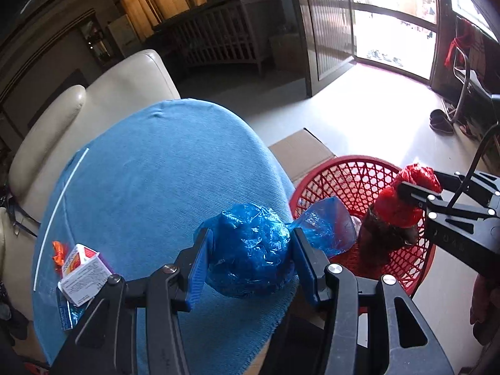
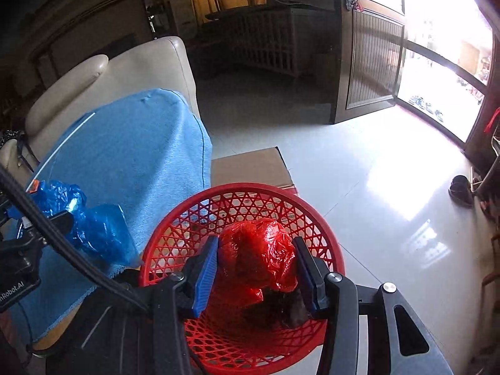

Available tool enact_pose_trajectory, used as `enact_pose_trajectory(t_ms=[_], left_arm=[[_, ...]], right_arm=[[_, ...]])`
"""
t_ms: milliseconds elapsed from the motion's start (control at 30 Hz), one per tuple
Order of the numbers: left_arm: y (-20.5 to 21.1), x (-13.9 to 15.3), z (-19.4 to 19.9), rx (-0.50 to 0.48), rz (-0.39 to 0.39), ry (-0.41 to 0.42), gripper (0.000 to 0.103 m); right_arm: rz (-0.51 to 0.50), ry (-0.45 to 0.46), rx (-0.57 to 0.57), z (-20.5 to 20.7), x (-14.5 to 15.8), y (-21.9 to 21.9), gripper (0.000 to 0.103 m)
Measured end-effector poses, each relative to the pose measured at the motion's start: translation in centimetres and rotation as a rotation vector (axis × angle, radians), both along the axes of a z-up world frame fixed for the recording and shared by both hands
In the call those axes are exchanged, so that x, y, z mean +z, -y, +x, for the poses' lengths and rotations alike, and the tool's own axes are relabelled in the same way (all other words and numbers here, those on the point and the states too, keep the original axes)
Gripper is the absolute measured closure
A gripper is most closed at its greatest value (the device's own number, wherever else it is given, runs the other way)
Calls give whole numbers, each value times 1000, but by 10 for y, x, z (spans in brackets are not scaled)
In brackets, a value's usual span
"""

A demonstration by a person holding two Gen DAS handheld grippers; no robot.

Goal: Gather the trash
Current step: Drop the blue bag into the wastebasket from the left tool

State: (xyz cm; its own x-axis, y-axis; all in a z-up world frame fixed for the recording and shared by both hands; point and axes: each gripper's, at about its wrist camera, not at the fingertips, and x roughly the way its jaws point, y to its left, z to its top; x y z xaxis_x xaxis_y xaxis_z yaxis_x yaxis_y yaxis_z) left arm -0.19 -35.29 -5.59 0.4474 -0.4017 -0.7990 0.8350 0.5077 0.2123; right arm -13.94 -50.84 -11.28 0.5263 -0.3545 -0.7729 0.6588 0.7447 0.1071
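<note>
My left gripper point(image 1: 250, 262) has its blue-padded fingers point(image 1: 200, 268) partly closed, pressing on either side of a crumpled blue plastic bag point(image 1: 250, 250). The bag bulges between them, and a loose tail of it flares out past my right-hand finger toward the red basket point(image 1: 353, 181). Beneath the bag lies the blue cloth-covered surface point(image 1: 156, 172). To the left of my left fingers sit a small white carton point(image 1: 82, 273) and an orange wrapper point(image 1: 59, 254); a blue packet under the carton is partly cut off by my gripper's frame.

My right gripper point(image 2: 256, 268) is likewise closed about halfway on a red plastic bag point(image 2: 259, 256), held over the open mouth of the basket point(image 2: 175, 234). A dark lump hangs from the bag's lower edge between my fingers point(image 2: 206, 272); I cannot tell what it is. The basket's bottom is mostly hidden behind the bag and my gripper.

Beyond the basket, a cardboard box point(image 2: 250, 165) is partly hidden by its rim. Farther ahead, a cream sofa point(image 1: 93, 100) is half covered by the cloth, and the doorway point(image 2: 443, 62) is washed out by glare.
</note>
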Motion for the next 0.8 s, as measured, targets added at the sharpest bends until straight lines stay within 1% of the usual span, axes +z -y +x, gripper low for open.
enact_pose_trajectory(t_ms=[133, 367, 500, 633, 800], left_arm=[[5, -6, -4, -13, 8, -13, 48], [9, -6, -7, -35, -11, -35, 47], [7, -4, -8, -42, -21, -33, 46], [4, 0, -5, -38, -39, -37, 45], [-11, 5, 5, -6, -55, -33, 42]], right_arm=[[6, -2, -9, -2, 0, 2, 53], [18, 2, -22, -5, 0, 5, 53], [22, 4, -24, -4, -1, 7, 51], [34, 3, -26, -3, -1, 7, 51], [45, 7, -23, -1, 2, 6, 50]])
